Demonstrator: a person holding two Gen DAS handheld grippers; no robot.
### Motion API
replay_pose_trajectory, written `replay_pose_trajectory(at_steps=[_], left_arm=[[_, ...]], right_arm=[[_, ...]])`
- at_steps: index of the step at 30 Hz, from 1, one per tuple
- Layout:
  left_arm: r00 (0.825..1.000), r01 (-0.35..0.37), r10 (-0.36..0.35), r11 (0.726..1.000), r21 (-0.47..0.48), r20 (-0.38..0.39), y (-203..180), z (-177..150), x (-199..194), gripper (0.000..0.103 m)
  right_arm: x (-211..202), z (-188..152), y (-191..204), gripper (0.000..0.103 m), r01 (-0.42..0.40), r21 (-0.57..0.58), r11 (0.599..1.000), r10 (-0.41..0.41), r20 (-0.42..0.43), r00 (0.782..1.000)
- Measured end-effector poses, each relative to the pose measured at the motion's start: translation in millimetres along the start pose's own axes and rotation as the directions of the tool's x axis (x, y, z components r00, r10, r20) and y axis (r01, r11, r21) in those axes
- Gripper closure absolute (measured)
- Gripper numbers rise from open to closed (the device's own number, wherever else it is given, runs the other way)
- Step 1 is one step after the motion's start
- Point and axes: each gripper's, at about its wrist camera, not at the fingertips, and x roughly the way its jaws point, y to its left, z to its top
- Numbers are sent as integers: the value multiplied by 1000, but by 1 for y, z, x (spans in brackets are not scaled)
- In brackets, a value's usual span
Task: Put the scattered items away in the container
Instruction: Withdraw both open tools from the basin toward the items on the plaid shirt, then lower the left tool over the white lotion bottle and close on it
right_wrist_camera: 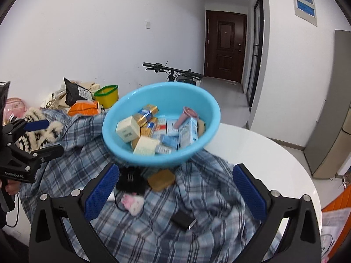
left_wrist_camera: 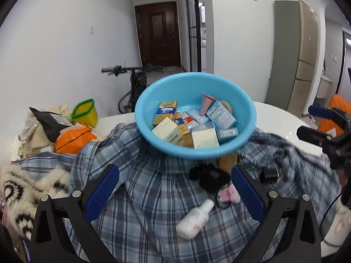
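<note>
At far left edge of the white table (left_wrist_camera: 283,118) sits a clutter pile: furry black-and-white knit (left_wrist_camera: 26,188), black foil pouch (left_wrist_camera: 51,121), orange bag (left_wrist_camera: 73,138) and a yellow tub w/ green rim (left_wrist_camera: 85,111) behind them. Left gripper (left_wrist_camera: 175,191) hovers over the blue plaid shirt (left_wrist_camera: 149,188) that's spread across the table's near-middle; its blue-padded fingers (left_wrist_camera: 103,190) stand wide apart, nothing between them. Just right of centre in that view, on the shirt, lie a white bottle (left_wrist_camera: 195,219) on its side, a black hair tie w/ pink-white charm (left_wrist_camera: 228,195) and a black fluffy thing (left_wrist_camera: 208,176) right at the bowl's near rim. Light blue basin (left_wrist_camera: 195,114) rests on the shirt toward table's middle, tilted a bit, holding approx. a dozen small boxes (left_wrist_camera: 167,131) in yellow, cream and pale blue, plus a pink cone-like item (left_wrist_camera: 207,104). A tan flat block (right_wrist_camera: 162,178) pokes out from under the basin's near edge, touching the cloth. Right gripper (right_wrist_camera: 175,191) hangs over the shirt's right part, fingers likewise spread, gripping nothing; between them a small black flat device (right_wrist_camera: 183,220) lies on the plaid. Bare table surface runs to the right edge.
</note>
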Motion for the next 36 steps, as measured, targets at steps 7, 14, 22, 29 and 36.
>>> replay_pose_trajectory(at_steps=[7,14,22,29,36], left_arm=[[997,68,-68,998,-11,-22,-9,-31,-17,0],[999,35,-35,999,21,-38,-14,-43,-11,0],[996,44,-40,998,51,-76,-18,-45,4,0],[988,45,-33,996,78,-149,-22,-53,26,0],[970,71,-54,995,64,-238,-31,-67,64,0]], right_arm=[[-9,-39,-1,0,-29,66,997,34,-71,997],[-9,-53,-12,0,-14,119,993,26,-102,994],[5,-55,-5,0,-14,75,997,25,-152,988],[19,-59,-3,0,-25,51,998,34,-194,980],[47,-62,-7,0,-9,95,995,32,-240,970]])
